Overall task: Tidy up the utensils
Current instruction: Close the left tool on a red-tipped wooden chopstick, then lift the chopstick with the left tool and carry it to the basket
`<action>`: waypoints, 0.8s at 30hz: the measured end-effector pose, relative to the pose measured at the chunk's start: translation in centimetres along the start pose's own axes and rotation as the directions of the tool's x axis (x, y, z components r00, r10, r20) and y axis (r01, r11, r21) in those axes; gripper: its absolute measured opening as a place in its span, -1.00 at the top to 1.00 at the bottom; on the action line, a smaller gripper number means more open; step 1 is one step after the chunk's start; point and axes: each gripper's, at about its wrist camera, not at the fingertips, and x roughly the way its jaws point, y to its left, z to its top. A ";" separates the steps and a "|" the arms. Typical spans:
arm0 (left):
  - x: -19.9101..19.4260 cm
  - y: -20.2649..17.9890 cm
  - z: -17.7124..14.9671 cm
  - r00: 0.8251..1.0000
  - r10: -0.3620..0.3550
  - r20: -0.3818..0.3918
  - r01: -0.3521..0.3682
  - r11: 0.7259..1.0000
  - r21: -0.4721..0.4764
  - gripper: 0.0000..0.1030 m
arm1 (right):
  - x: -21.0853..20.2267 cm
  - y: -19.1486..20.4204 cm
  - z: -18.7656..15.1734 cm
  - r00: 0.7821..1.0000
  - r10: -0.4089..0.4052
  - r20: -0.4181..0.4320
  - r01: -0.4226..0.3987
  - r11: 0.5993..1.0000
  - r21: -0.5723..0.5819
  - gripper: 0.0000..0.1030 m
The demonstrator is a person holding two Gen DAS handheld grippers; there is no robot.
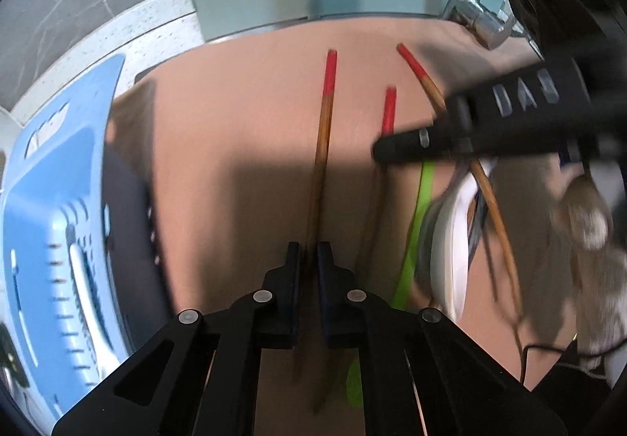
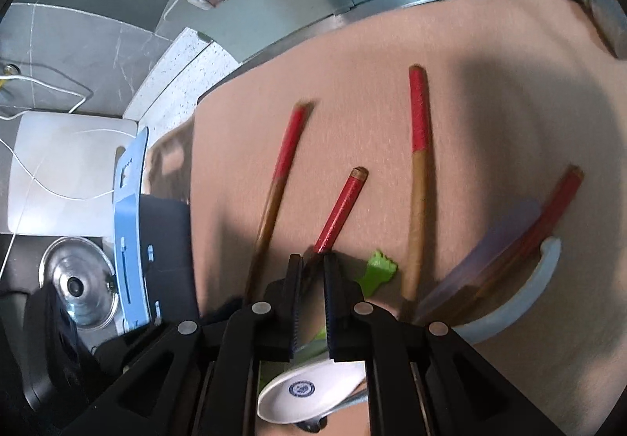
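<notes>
left wrist view shows the left tongs clamped on a red-tipped chopstick that runs straight ahead from between them over the tan surface. right wrist view has the right tongs pinched on another chopstick, its red end slanting up and right past the tips, a white spoon below them.

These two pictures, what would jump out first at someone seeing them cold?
The red-tipped wooden chopsticks, spread over the tan board beside the sink: the left gripper has its black fingers shut on one chopstick, and the right gripper is shut on another. Next comes the white spoon under the right gripper's fingers, with a green utensil beside it. A blue slotted rack stands at the board's left edge.
</notes>
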 end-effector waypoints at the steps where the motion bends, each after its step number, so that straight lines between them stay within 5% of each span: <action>1: -0.2 0.0 -0.4 1.000 0.000 -0.004 0.000 1.000 0.000 0.88 | 0.0 0.0 0.2 1.000 -0.004 0.009 0.004 1.000 -0.004 0.84; 7: -1.1 -0.6 -1.1 1.000 0.026 0.000 -0.026 0.999 0.026 0.68 | -0.5 -0.5 0.7 1.000 0.006 0.023 -0.007 1.000 0.026 0.80; 14: -0.3 -0.4 2.0 0.999 -0.007 0.041 0.007 1.000 0.006 0.67 | -0.2 0.0 -0.2 1.000 0.013 -0.005 -0.012 0.999 0.037 0.67; 20: 1.3 -0.2 3.4 0.999 -0.027 0.037 0.027 1.000 0.016 0.68 | 0.4 1.5 -0.3 0.997 -0.067 0.025 0.067 0.997 -0.022 0.69; 24: 1.3 -0.1 3.4 0.999 -0.023 0.040 0.022 1.000 0.021 0.84 | 0.5 2.0 0.1 0.995 -0.092 0.043 0.094 0.994 -0.046 0.77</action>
